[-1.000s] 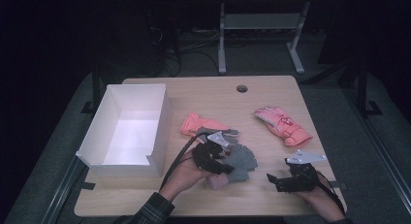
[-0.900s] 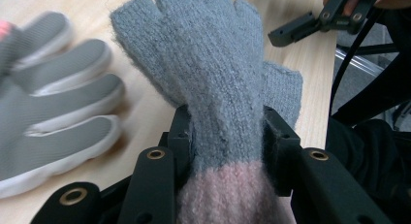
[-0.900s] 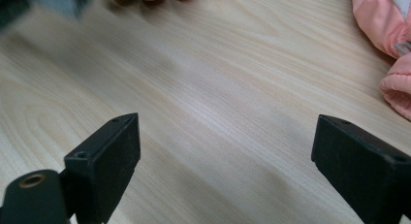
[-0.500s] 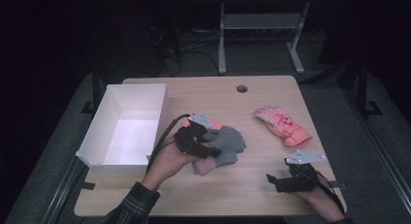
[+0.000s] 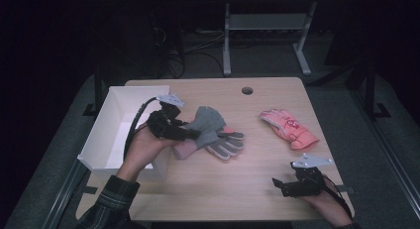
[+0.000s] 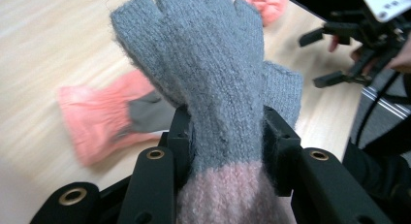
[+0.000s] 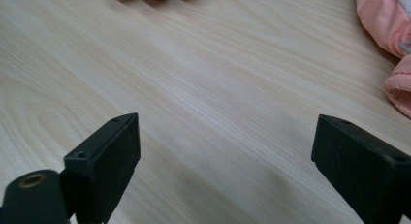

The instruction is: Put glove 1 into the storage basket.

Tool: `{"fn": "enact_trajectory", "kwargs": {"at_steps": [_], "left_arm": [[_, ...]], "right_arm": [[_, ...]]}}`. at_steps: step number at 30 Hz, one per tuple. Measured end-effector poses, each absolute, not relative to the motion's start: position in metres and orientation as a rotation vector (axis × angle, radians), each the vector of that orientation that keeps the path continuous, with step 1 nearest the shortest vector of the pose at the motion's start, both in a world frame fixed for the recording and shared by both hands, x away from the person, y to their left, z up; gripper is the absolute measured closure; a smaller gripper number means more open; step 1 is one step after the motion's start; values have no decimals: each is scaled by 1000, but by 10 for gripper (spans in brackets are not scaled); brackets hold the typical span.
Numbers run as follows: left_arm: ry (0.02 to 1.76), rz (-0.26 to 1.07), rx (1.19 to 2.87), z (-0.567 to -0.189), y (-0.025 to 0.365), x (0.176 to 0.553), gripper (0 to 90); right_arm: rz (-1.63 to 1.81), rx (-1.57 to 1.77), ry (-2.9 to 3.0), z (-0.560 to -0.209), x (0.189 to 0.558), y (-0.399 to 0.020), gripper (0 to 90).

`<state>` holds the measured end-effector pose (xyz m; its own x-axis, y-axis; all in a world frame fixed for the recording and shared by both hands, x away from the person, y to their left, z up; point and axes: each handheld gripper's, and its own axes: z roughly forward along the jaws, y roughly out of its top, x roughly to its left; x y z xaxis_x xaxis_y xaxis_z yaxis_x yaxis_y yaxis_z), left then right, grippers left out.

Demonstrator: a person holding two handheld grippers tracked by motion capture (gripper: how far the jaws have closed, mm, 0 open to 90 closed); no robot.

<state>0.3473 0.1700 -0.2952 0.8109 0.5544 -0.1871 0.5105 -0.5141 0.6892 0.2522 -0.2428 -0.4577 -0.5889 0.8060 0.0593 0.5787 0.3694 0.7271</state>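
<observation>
I've got my left gripper point(image 5: 190, 135) pinching the grey knit glove point(image 5: 204, 124) at centre-left of the high view, beside the white box point(image 5: 111, 135). My right gripper point(image 5: 278, 185) sits spread wide, lower right.

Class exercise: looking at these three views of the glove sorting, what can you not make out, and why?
- White box: the floor near its front wall, hidden by that wall and the left gripper, high view.
- Grey knit glove: its pink cuff end runs off the bottom edge, left gripper view.
- Pink padded glove: cut off by the right edge, right gripper view.
</observation>
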Motion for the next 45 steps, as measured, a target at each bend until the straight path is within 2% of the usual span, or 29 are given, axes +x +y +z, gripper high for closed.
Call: {"fn": "enact_trajectory", "kwargs": {"at_steps": [9, 21, 29, 45], "left_arm": [[914, 178, 2134, -285, 225, 356, 629], [1135, 299, 2025, -296, 295, 365, 629], [1258, 346, 2035, -329, 317, 376, 628], [1459, 308, 2135, -404, 332, 404, 618]], "right_arm": [[1045, 1231, 2331, -458, 252, -242, 100], [1041, 1238, 2329, -458, 253, -243, 100], [1039, 1237, 2328, -459, 253, -244, 100], [1044, 1239, 2332, -459, 253, -243, 100]]}}
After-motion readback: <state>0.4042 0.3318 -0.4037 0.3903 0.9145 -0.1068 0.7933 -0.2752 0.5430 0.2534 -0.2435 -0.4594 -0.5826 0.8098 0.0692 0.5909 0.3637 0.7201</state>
